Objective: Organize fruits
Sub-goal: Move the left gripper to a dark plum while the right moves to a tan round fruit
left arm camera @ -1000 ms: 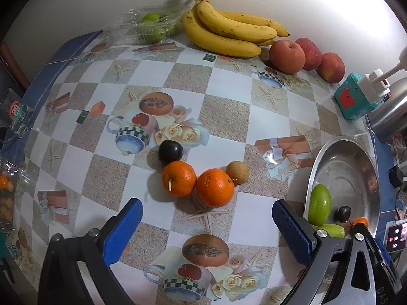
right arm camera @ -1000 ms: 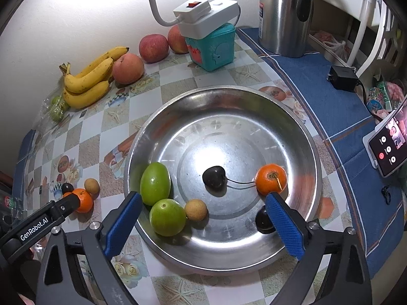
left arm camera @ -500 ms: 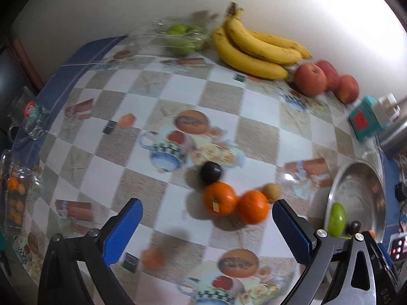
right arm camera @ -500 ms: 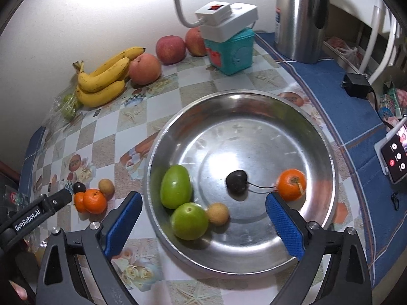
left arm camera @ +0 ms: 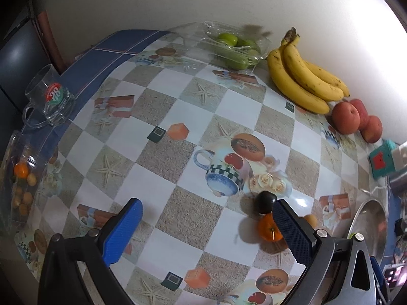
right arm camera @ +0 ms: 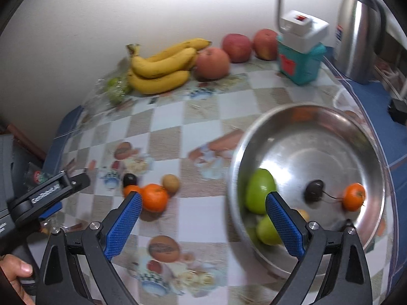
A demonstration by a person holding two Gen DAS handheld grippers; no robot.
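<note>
Two oranges (right arm camera: 155, 197), a dark plum (right arm camera: 129, 179) and a small brown fruit (right arm camera: 171, 182) lie together on the checked tablecloth. The steel bowl (right arm camera: 366, 137) holds green fruits (right arm camera: 259, 190), a dark cherry (right arm camera: 314, 190) and a small orange (right arm camera: 353, 196). My right gripper (right arm camera: 202, 225) is open and empty, between the oranges and the bowl. My left gripper (left arm camera: 207, 231) is open and empty; the plum (left arm camera: 265, 201) and an orange (left arm camera: 268, 228) sit by its right finger. The left gripper body (right arm camera: 48, 190) shows in the right wrist view.
Bananas (left arm camera: 302, 76), red apples (left arm camera: 346, 117) and a clear tray of green fruit (left arm camera: 234, 45) line the back wall. A glass mug (left arm camera: 49, 99) and a clear box of small fruits (left arm camera: 20, 185) stand at the left edge. A teal box (right arm camera: 300, 61) and a steel kettle (right arm camera: 361, 30) stand behind the bowl.
My left gripper has swung left and back, so the oranges now sit at its right finger. My right gripper has shifted left, from over the bowl toward the loose fruit.
</note>
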